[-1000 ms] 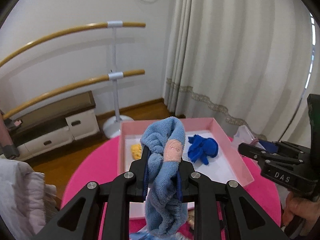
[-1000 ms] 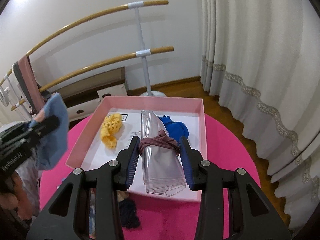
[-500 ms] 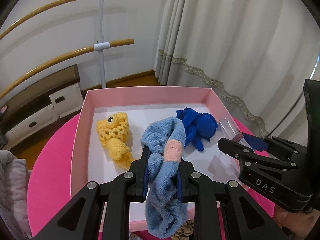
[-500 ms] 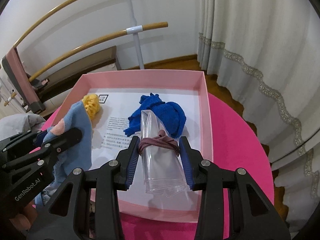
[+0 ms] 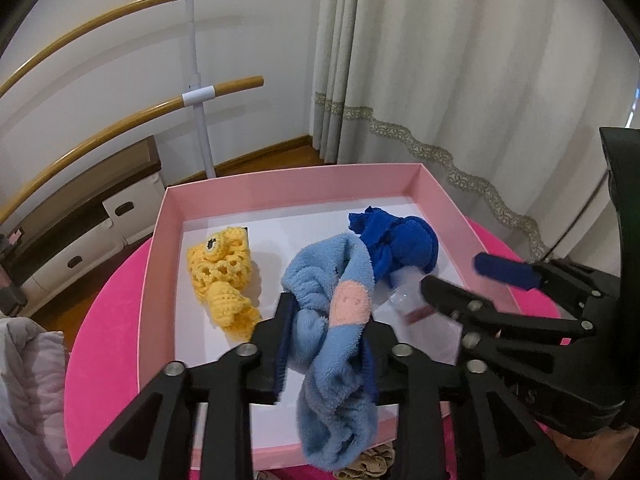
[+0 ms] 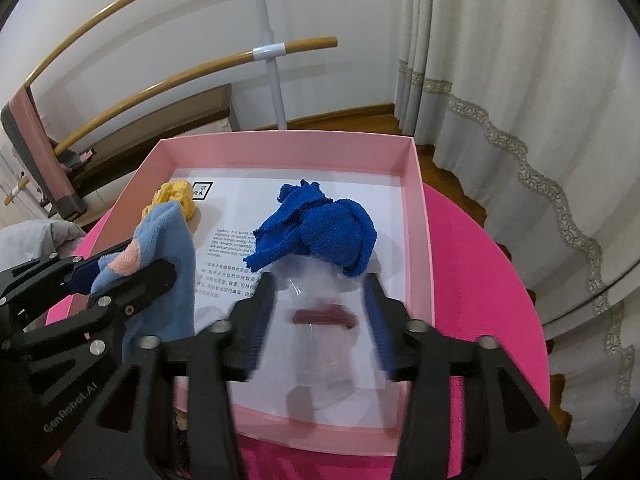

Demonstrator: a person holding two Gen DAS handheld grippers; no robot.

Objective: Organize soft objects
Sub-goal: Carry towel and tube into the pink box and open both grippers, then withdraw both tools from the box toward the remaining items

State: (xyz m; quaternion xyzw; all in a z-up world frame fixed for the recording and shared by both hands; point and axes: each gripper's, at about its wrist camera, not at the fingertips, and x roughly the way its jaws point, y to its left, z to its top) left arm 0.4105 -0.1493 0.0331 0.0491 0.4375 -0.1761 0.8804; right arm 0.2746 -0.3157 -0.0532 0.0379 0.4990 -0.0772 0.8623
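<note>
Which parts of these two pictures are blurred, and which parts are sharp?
Right wrist view: the right gripper fingers and the clear bag smear with motion; the blue knit is sharp. Left wrist view: the light-blue cloth is sharp, the right gripper slightly blurred.

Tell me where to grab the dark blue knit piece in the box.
Take the dark blue knit piece by its rounded bulge, the thickest part, coming straight down from above. It lies loose on the pink box floor, and the clear bag sits at its near edge, so a low approach would likely snag that.

both wrist views look down, close, sharing the pink box (image 5: 440,200).
</note>
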